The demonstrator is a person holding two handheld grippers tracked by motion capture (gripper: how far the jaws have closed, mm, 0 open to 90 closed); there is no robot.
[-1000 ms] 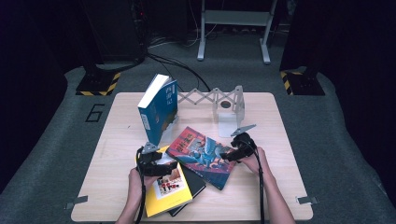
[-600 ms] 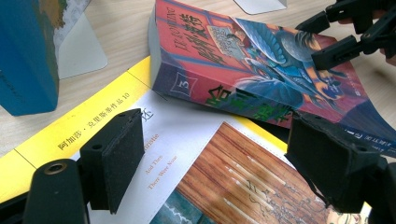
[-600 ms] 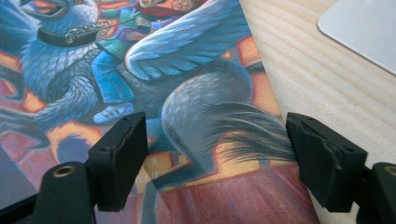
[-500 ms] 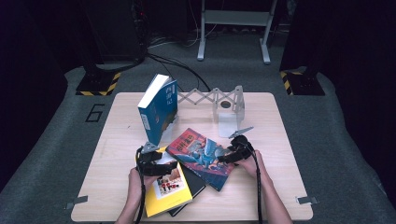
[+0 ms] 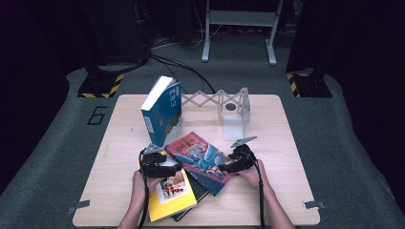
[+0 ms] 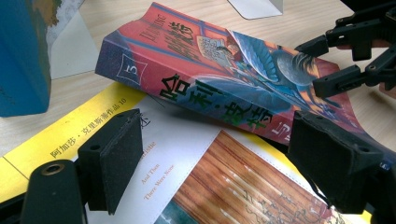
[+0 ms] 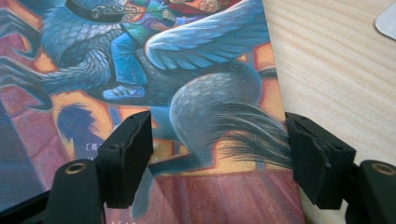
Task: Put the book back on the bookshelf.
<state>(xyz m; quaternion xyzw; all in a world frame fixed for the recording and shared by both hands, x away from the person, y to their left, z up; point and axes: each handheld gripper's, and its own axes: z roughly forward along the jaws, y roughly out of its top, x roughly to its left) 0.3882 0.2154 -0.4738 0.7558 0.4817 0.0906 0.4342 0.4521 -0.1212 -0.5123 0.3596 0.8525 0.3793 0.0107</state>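
Observation:
A red and blue picture-cover book (image 5: 198,155) lies slanted on top of a yellow and white book (image 5: 173,192), which rests on a black book (image 5: 200,193). My left gripper (image 5: 168,169) is open and low over the yellow book (image 6: 196,154), with its jaws facing the red book's spine (image 6: 205,100). My right gripper (image 5: 228,167) is open over the right end of the red book's cover (image 7: 187,93), and its right jaw hangs past the book's edge. The left gripper view shows the right gripper (image 6: 327,63) at the top right.
A blue book (image 5: 162,110) stands upright at the back left of the wooden table (image 5: 286,143). Behind it, a white scissor-type extending book rack (image 5: 224,102) has a flat end plate on the table. Dark floor surrounds the table.
My right gripper has slid a little left and toward the person, onto the end of the red book. The left gripper has stayed in place.

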